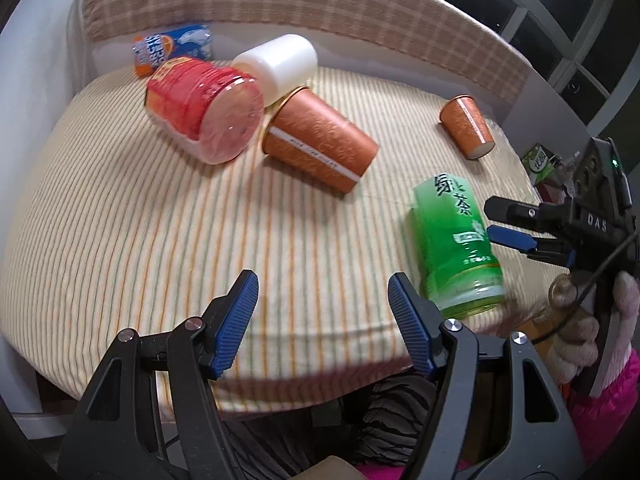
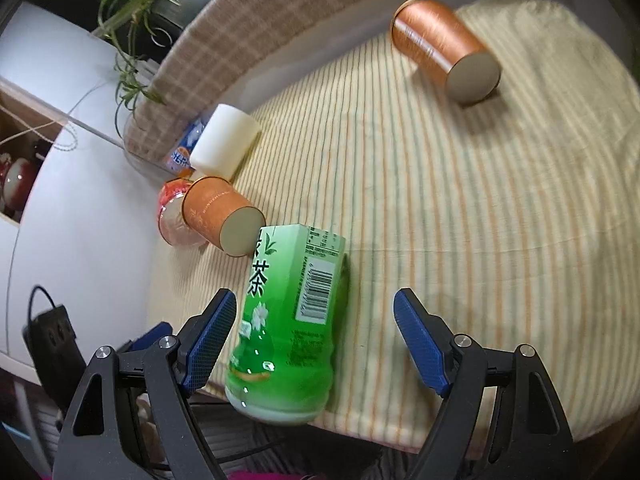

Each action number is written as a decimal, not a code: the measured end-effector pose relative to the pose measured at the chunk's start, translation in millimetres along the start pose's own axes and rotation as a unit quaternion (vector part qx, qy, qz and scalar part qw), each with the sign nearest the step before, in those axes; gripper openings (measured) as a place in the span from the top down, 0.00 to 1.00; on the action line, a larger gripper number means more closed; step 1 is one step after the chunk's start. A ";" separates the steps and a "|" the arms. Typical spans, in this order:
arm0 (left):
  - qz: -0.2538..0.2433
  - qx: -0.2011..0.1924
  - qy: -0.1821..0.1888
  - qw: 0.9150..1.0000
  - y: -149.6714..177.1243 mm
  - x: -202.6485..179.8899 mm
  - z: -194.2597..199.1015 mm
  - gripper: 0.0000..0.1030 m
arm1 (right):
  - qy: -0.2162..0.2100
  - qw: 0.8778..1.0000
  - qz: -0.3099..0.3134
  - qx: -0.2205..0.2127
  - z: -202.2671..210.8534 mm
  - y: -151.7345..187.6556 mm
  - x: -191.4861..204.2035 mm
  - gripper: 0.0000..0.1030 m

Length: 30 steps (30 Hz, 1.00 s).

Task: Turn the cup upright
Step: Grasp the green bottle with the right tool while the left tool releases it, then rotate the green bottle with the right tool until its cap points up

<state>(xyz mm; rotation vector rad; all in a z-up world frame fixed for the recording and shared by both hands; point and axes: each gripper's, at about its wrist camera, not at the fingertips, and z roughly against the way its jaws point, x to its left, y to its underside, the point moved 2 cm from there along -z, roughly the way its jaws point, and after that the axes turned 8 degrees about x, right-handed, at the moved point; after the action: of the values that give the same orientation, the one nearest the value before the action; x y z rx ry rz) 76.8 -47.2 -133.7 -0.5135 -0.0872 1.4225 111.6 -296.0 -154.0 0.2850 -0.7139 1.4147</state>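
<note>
approach step, nothing gripped: left gripper (image 1: 322, 320) and right gripper (image 2: 314, 338) both spread wide and empty, while two orange cups lie on their sides, the near cup (image 1: 318, 140) just beyond the green tea bottle (image 1: 456, 248), the far cup (image 1: 468, 126) well past it. next move likely needs a jaw pair closing across one cup's wall, then a tilt to stand it; surface is a soft striped cloth (image 1: 160, 220) with a checked cushion (image 1: 320, 4) behind, dark window (image 1: 560, 20) beyond the bottle

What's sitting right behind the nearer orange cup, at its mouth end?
Behind the nearer orange cup lies a white cylinder, beside a red wrapped tub. The cup's mouth faces away, so its inside is hidden.
</note>
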 end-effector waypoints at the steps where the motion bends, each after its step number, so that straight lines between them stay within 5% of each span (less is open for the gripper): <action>1: 0.003 0.000 0.001 1.000 0.4 2.3 0.3 0.33 | -0.005 1.000 -0.002 0.009 -4.0 -2.9 1.0 0.21; 12: 0.001 -0.013 -0.001 1.000 3.6 1.2 5.9 0.33 | 0.003 0.998 0.003 0.067 -35.6 -19.3 11.0 0.22; 20: -0.001 -0.030 -0.008 1.000 3.6 2.2 15.2 0.33 | 0.007 0.996 0.013 0.085 -42.0 -18.3 12.5 0.44; 30: 0.000 -0.032 -0.009 0.999 2.2 4.0 16.7 0.33 | 0.017 0.998 0.036 0.057 -30.6 -18.2 20.9 0.45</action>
<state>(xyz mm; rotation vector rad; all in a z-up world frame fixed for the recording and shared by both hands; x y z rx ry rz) 69.5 -38.5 -120.8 -0.5538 -0.1479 1.4283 137.4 -264.7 -160.6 0.3254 -0.6222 1.5279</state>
